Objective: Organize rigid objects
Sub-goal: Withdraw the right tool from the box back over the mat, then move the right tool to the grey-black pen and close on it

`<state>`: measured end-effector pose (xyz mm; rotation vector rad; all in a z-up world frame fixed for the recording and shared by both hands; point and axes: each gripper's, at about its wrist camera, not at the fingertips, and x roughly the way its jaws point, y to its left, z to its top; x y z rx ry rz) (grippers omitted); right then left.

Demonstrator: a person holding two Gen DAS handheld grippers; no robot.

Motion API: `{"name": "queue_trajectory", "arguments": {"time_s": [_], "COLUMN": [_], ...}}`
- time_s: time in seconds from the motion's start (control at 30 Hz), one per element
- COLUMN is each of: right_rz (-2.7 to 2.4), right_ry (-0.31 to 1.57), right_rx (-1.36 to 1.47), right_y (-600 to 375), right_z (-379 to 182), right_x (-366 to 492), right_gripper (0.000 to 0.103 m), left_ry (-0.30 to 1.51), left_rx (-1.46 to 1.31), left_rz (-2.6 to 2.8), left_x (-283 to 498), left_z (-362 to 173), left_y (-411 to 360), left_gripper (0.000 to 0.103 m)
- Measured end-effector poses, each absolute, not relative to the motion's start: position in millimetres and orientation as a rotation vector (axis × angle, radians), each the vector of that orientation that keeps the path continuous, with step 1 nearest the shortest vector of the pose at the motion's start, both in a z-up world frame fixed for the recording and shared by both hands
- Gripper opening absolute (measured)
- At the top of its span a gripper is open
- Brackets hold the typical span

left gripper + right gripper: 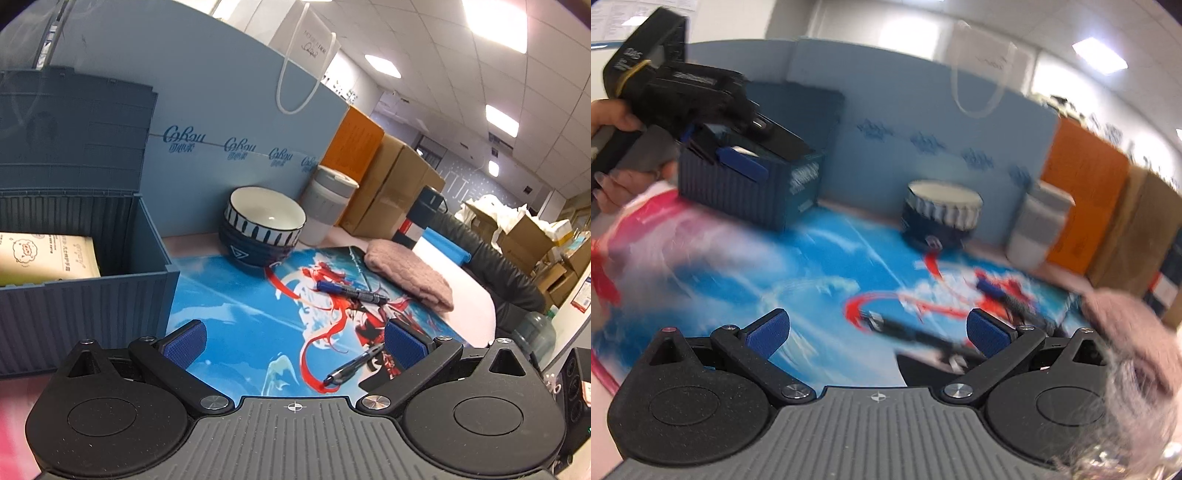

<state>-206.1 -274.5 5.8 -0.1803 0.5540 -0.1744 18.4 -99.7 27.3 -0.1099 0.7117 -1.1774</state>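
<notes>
The left gripper [293,345] hangs low over the printed desk mat [236,325] with its blue pads spread wide and nothing between them. A black pen [352,367] lies on the mat just ahead of the right-hand pad, its back end hidden behind that finger. Farther out a blue marker [352,291] rests flat on the mat, near a pink knitted cloth [410,273]. Behind them sit a dark bowl [262,229] with a striped rim and a grey-lidded cup [328,205], against a blue panel [221,122] printed repeatedly with "Cohou". A white paper bag [310,44] hangs over the panel's top; its lettering is too small to read. To the left stands a blue ribbed box [85,295] with its lid raised, and inside it a cream packet [48,254] with a cartoon face, partly cut off by the box wall.

The right wrist view is badly blurred. The right gripper [877,332] is likewise spread wide and empty above the mat, with the pen a dark smear by its right pad. At upper left a hand [617,155] grips the left tool's handle beside the box, fingers curled round it; white lettering on that tool is unreadable.
</notes>
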Motion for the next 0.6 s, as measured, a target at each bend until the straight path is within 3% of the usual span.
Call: {"name": "queue_trajectory", "arguments": {"time_s": [0.37, 0.6], "right_rz": [-0.260, -0.219], "right_ry": [0.689, 0.649], "right_rx": [-0.255, -0.185], "right_y": [-297.7, -310.7], "right_z": [-12.6, -21.2], "right_x": [-203.1, -184.1], "right_gripper": [0.103, 0.103], "left_ry": [0.748, 0.751], "left_rx": [-0.109, -0.114], "left_rz": [-1.176, -1.177], "left_x": [23.7, 24.6], "left_z": [19.2, 18.7], "left_y": [-105.3, -104.8], "left_gripper": [0.103, 0.103]}}
